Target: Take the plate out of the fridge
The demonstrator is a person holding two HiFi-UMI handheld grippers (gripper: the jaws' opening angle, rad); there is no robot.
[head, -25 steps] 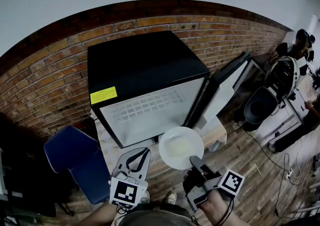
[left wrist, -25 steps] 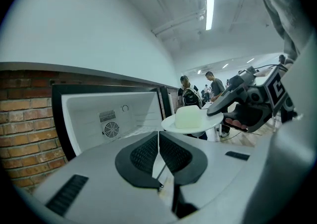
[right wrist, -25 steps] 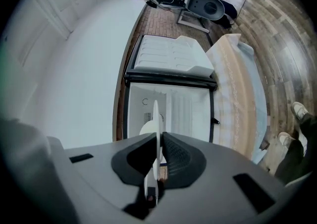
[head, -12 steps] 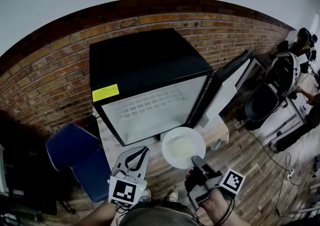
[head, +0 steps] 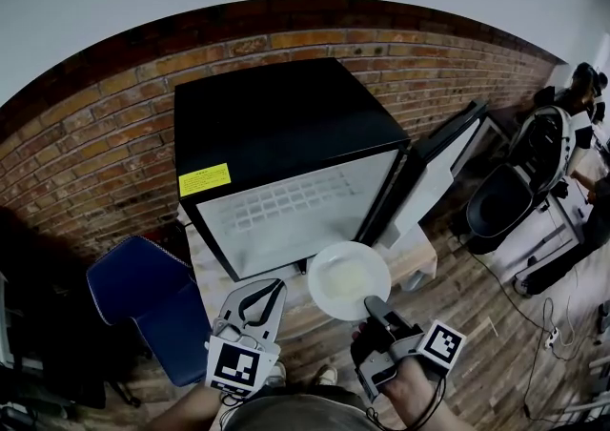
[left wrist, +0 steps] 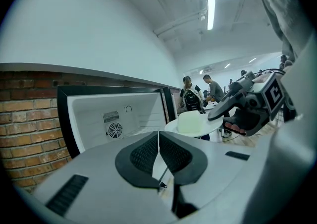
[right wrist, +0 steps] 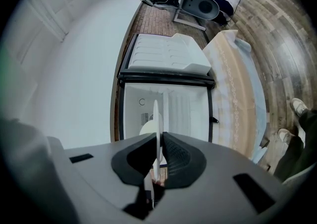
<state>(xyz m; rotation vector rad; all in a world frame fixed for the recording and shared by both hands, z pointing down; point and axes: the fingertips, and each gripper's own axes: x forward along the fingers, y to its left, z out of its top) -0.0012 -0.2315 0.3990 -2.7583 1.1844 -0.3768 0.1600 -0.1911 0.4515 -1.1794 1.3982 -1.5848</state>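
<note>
plate: we see the plate point(head: 349, 279) outside the fridge point(head: 276, 133), held in the air just near of its open front, above the tabletop point(head: 419, 262) edge;
right claw: the right claw point(head: 368, 303) pinches the plate's near rim;
left claw: the left claw point(head: 267, 288) is pressed together on nothing, left of the plate;
change: the plate has barely shifted over the last second; we judge the removal done, with the door point(head: 434, 167) still open

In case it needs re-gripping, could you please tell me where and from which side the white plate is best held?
By its thin rim, from the near side, as the right gripper does now: the plate is held roughly level, with a pale block on its middle, so only the bare edge fits between the jaws.
</note>
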